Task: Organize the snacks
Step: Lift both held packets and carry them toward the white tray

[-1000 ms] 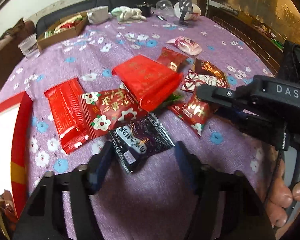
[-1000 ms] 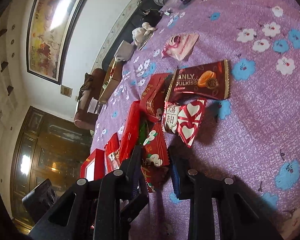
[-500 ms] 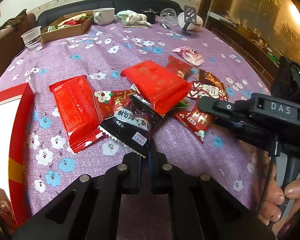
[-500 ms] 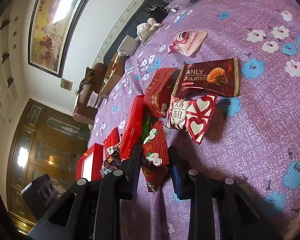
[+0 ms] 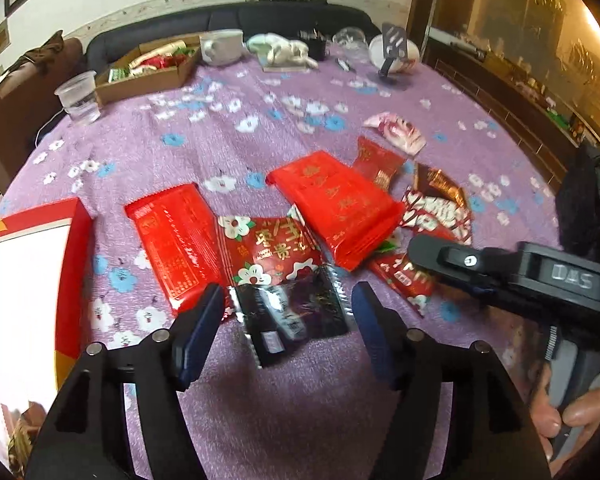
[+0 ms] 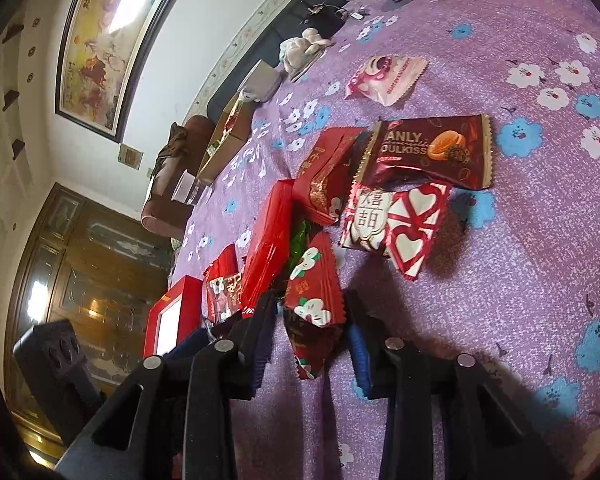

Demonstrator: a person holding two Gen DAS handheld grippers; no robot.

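**Left jaws let go of the dark packet; right jaws widen around the red one**

Half a second ago the left gripper [image 5: 288, 304] was clenched, with the dark snack packet [image 5: 290, 312] at its tips; now its jaws have just been opening and stand wide apart. The packet lies flat on the purple flowered tablecloth [image 5: 260, 400] between the two blue pads, and it touches neither of them. Its upper edge overlaps a red packet with white flowers [image 5: 270, 252]. To the left of that one lies a flat red packet [image 5: 176, 240], and further left stands the red box [image 5: 76, 232] with its white inside. A large red packet [image 5: 336, 204] rests on the heap behind.

The right gripper [image 6: 310, 332] has also just been opening, but less far. A small red packet with white flowers [image 6: 310, 300] lies lengthwise between its fingers. Small gaps show on both sides, so the pads seem not to press on it, and the packet rests on the cloth. Beyond it, a heart-patterned packet [image 6: 396, 224] lies just beside a brown biscuit packet [image 6: 428, 152], and a pink packet [image 6: 384, 80] lies apart, further up the table.

In the left view, the right gripper's black body crosses the right side, with a person's hand [image 5: 572, 412] on its handle.
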